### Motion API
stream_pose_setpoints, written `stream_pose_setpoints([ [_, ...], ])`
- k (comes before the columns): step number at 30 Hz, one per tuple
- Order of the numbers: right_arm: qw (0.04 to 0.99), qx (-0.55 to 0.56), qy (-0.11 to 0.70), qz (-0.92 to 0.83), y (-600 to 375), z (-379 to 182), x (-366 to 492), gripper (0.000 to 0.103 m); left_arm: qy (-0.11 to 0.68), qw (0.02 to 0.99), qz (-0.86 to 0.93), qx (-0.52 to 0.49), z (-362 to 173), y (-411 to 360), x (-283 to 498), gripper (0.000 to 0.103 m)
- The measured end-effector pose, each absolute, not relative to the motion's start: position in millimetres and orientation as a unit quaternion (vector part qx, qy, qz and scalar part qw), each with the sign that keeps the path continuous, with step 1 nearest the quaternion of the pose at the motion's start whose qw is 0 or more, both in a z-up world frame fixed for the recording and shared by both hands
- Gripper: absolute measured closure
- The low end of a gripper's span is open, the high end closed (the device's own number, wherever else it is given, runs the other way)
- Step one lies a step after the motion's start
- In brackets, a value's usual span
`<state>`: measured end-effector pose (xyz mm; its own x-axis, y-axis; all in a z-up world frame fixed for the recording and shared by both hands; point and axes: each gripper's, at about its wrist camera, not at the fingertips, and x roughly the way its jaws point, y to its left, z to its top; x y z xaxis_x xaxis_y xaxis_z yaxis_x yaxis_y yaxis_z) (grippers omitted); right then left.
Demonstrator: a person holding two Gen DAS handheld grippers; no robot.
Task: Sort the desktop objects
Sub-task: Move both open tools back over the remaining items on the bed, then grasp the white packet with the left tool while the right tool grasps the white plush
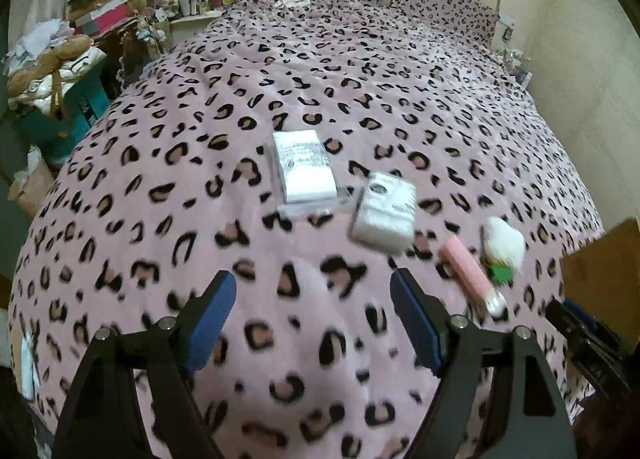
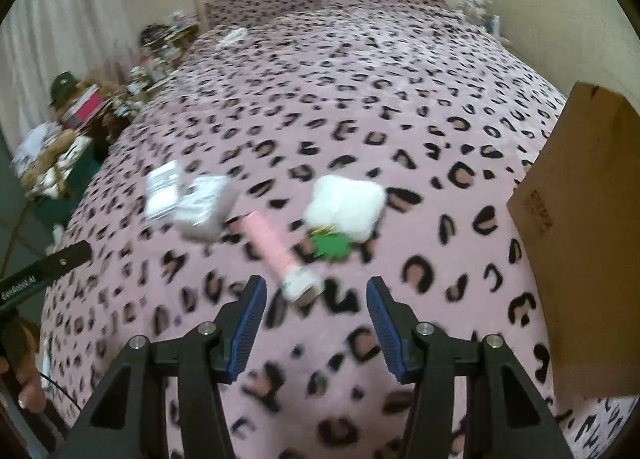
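pink tube [image 2: 272, 249] lies diagonally — clear cap toward the right gripper [image 2: 316, 295]; both grippers spread, empty.

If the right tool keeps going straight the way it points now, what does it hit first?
Most likely the pink tube: its white capped end lies just ahead of the open right tool, between the finger lines. The fluffy white item sits farther on. Motion blur makes depth uncertain.

The black gripper [image 2: 44, 273] at the left edge of the right wrist view has white letters that read "GenRobot.AI". The brown box [image 2: 576, 227] on the right has dark print, too blurry to read. The white packs [image 1: 306, 167] on the bed have small print, also too blurry to read.
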<state>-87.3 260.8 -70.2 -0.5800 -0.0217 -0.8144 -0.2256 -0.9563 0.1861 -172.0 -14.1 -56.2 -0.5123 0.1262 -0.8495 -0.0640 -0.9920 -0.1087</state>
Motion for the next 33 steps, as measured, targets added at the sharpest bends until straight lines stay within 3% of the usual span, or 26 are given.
stream_pose_setpoints([
  [12, 0.066, -0.49, 0.149, 0.856, 286.2, -121.5, -172.6, 0.05, -0.052, 0.012, 0.824, -0.564, -129.2, -13.0, -318.0, 0.022],
  [16, 0.066, -0.503, 0.153, 0.848, 287.6, -137.8, -187.3, 0.039, -0.061, -0.007, 0.809, -0.584, -160.0, -11.2, -348.9, 0.022],
  [23, 0.061, -0.497, 0.159, 0.851, 283.1, -161.7, -199.3, 0.034, -0.079, -0.012, 0.814, -0.576, -184.3, -1.7, -358.5, 0.024],
  [26, 0.059, -0.491, 0.143, 0.858, 280.1, -163.4, -200.0, 0.036, -0.062, -0.012, 0.828, -0.558, -187.4, 5.2, -351.6, 0.048],
  [27, 0.059, -0.491, 0.132, 0.859, 278.0, -163.4, -200.3, 0.037, -0.059, -0.007, 0.832, -0.552, -186.7, 7.5, -348.6, 0.061],
  [31, 0.055, -0.483, 0.116, 0.866, 275.8, -161.9, -197.6, 0.047, -0.057, -0.002, 0.843, -0.535, -178.0, 6.0, -343.8, 0.078],
  [33, 0.05, -0.481, 0.12, 0.867, 278.1, -161.5, -196.8, 0.049, -0.064, 0.001, 0.846, -0.529, -172.9, 2.5, -338.2, 0.08],
])
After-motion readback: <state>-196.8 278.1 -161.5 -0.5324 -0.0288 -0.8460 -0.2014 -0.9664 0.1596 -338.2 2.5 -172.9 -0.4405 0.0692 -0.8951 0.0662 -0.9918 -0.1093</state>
